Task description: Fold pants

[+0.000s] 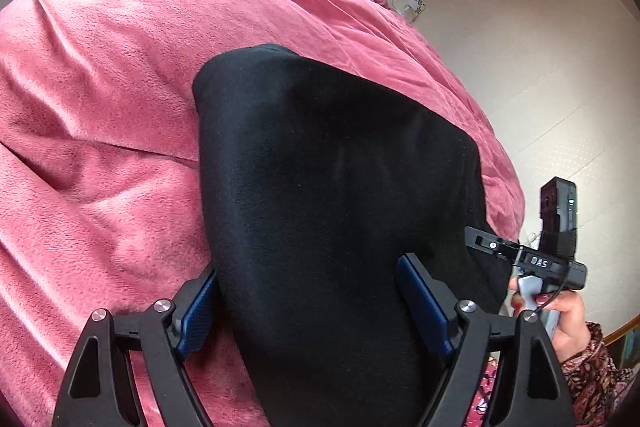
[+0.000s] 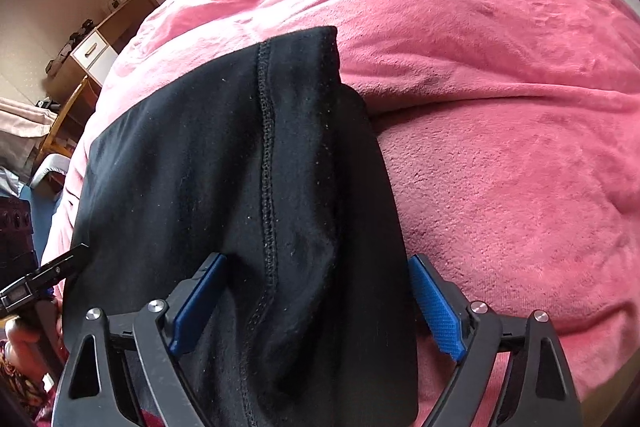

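Left wrist view: a rumpled pink blanket (image 1: 100, 99) fills the left side, and on it, reaching toward the bed's right edge, lie the black pants (image 1: 332, 187), folded into a thick dark slab. The left gripper (image 1: 306, 301) stands over their near end with its blue-padded fingers (image 1: 196, 315) spread wide, the fabric running between them without either pad pressing it. Farther right, past the pants' edge, the person's right hand (image 1: 560, 319) holds the handle of the right gripper (image 2: 316, 303). Right wrist view: at the far left a wooden desk (image 2: 96, 47) stands against the wall; next comes the tip of the left gripper beside the pants' left edge, then the pants themselves, with a stitched seam (image 2: 266, 167) running down their length. The right gripper's fingers are also held apart, straddling the cloth loosely, and pink blanket spreads away to the right.
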The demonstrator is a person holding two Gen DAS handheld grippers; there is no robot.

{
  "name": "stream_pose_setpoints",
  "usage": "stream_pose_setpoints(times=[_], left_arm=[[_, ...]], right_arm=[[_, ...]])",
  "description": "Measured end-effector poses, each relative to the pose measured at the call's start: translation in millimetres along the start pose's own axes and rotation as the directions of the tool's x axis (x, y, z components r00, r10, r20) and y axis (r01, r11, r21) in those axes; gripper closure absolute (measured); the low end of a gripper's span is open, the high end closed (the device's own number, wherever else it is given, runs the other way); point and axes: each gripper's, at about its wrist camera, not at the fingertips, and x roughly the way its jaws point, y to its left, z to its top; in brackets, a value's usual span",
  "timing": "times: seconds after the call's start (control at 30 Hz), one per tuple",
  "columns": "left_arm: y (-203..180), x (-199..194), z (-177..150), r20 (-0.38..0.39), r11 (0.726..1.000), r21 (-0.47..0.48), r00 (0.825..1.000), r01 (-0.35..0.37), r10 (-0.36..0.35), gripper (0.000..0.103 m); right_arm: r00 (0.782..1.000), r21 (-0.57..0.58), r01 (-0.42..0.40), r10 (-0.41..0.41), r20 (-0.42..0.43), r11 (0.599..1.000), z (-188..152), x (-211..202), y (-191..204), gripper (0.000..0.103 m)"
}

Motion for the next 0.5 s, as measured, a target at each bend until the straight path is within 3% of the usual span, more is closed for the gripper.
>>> stream_pose_setpoints(times=[0.5], left_arm=[[-9.0, 16.6, 0.2, -0.032, 0.999, 0.031, 0.999, 0.021, -0.020, 0.005]], right_arm=[[0.998, 0.019, -0.060, 0.060, -0.010, 0.998, 3.3, 13.0, -7.4, 0.010]])
